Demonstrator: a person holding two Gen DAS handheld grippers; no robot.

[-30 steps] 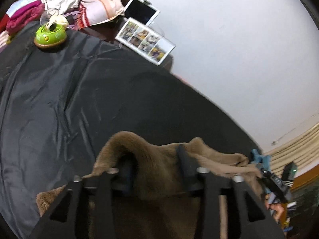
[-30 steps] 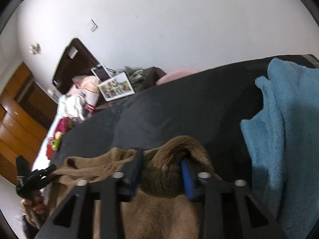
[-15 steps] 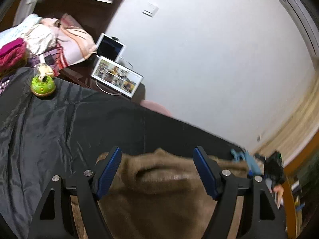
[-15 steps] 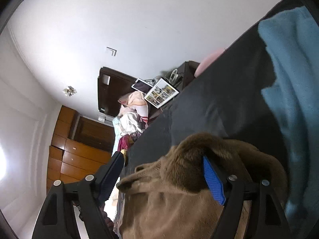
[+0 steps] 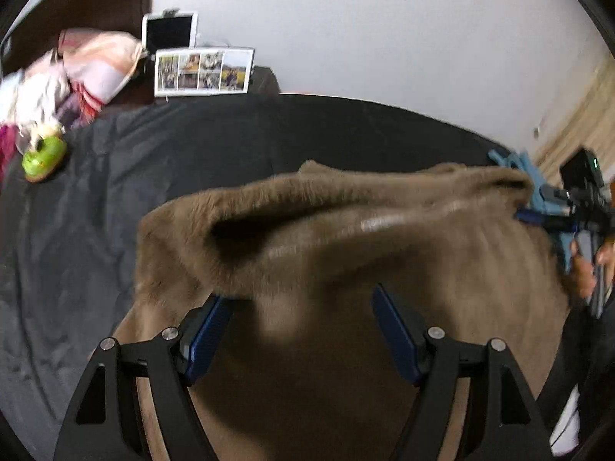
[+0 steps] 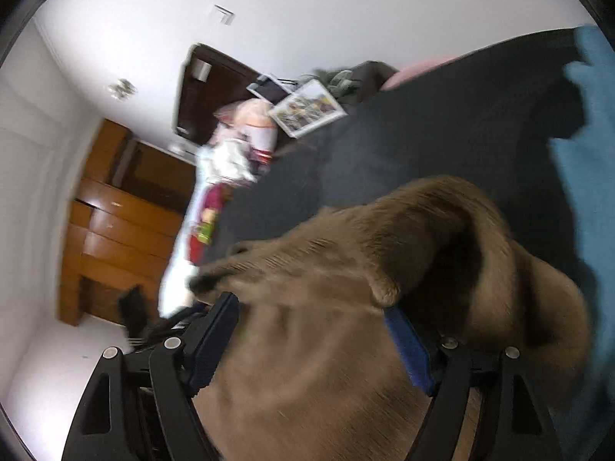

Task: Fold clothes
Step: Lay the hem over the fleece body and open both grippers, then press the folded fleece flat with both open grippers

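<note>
The left gripper (image 5: 300,330) tilts steeply down over the brown garment (image 5: 346,253), jaws wide, with fabric between them but not pinched. The right gripper (image 6: 311,342) tilts less steeply, jaws also wide. The garment lies bunched on the black bed (image 5: 115,192).

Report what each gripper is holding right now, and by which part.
Nothing is held. The left gripper and right gripper both stand open, their pads clear of the brown fleece garment, whose folded edge lies loose between and over the fingers.
</note>
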